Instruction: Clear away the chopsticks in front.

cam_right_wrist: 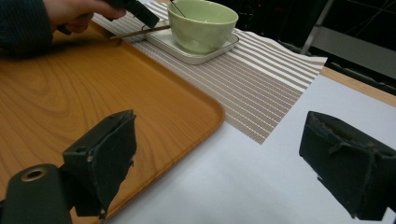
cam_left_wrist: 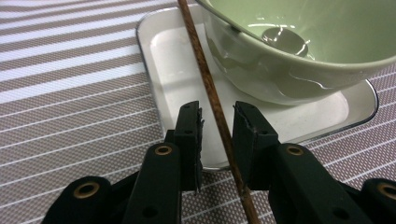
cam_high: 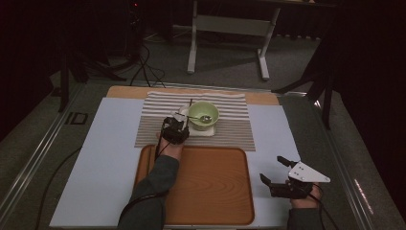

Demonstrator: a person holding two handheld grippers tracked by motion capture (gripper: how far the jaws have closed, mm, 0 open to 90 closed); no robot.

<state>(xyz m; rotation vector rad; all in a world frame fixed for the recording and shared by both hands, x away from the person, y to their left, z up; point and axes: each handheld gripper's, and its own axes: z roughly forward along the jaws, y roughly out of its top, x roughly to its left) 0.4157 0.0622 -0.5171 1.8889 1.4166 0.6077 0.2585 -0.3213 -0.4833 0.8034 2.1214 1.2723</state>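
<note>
— What's the setting?
— A dim room; a striped mat and wooden tray lie on a pale table.
— The grippers?
— The left gripper has its jaws narrowed around a chopstick beside the green bowl, contact unclear; its far end is cut off. The right gripper is spread, near right.

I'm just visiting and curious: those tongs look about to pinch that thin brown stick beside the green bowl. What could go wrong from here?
1. The brown stick is thin and lies slanted between the left tongs, nearer one pad, so it might roll or slip out.
2. It leans on the white dish right against the green bowl; lifting it could nudge the bowl and rattle the spoon inside.
</note>
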